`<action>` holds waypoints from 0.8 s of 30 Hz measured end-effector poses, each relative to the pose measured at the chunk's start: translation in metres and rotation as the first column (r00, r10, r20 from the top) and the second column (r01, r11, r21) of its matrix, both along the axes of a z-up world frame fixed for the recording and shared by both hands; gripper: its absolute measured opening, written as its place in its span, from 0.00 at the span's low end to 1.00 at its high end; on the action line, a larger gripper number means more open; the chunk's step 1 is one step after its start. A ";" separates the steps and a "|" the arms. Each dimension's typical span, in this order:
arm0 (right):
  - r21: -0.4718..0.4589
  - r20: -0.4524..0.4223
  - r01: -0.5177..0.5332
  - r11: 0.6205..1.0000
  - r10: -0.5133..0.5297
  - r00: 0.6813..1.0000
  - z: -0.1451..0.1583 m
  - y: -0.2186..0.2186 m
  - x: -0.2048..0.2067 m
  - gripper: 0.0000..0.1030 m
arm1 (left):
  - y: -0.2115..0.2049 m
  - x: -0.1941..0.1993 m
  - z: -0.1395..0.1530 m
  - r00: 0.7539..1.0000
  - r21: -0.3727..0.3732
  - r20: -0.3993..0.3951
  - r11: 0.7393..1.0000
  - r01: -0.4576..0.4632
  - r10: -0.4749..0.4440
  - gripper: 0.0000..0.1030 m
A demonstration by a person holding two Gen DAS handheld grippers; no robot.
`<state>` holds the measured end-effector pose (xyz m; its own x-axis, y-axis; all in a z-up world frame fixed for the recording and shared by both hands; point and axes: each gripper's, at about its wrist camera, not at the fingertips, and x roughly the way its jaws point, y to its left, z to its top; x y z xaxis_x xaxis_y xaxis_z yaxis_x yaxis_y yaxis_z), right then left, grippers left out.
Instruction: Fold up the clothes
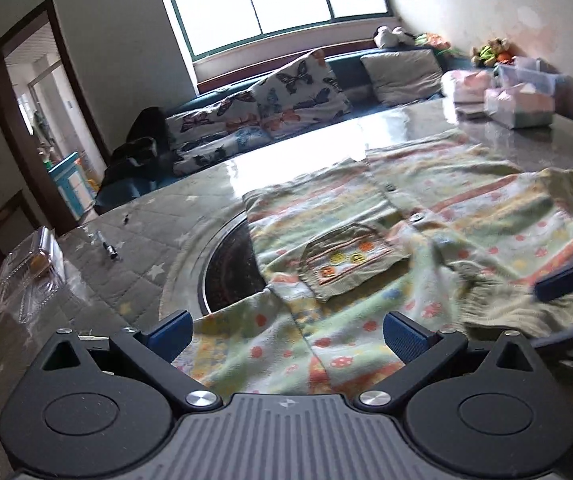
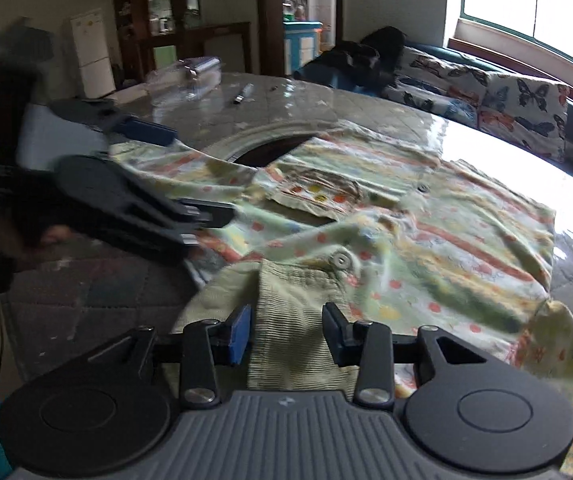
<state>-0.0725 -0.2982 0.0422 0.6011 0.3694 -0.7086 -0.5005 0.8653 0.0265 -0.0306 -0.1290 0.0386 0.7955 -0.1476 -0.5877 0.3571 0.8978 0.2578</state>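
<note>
Two grippers at the near edge of a patterned cardigan spread on the table.

We find the cardigan (image 1: 426, 208) lying mostly flat on the glossy table (image 1: 326, 136), part of it covering the dark round opening (image 1: 230, 268) in the tabletop, its patch pocket (image 1: 350, 260) face up and buttons visible along the front. Our left gripper (image 1: 286, 332) hangs over the near hem with its jaws wide apart and nothing between the pads. Our right gripper (image 2: 286, 332) has its jaws narrowed around the ribbed cuff (image 2: 298, 312) of a sleeve; a gap shows beside each pad, so we cannot tell that they press on it. A clear plastic container (image 1: 26, 276) and a marker (image 1: 106, 244) lie well apart from the garment.
</note>
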 end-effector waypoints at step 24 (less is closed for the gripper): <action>0.148 -0.016 0.171 0.974 -0.171 0.985 0.018 -0.056 0.000 0.03 | -0.038 -0.036 -0.012 0.898 -0.146 -0.189 0.916 0.374 -0.397 0.41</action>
<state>-0.0725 -0.3543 0.0604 0.6625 0.3629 -0.6553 -0.3454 0.9243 0.1625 -0.0671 -0.1672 0.0270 0.5231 -0.4867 -0.6996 0.7165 0.6957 0.0517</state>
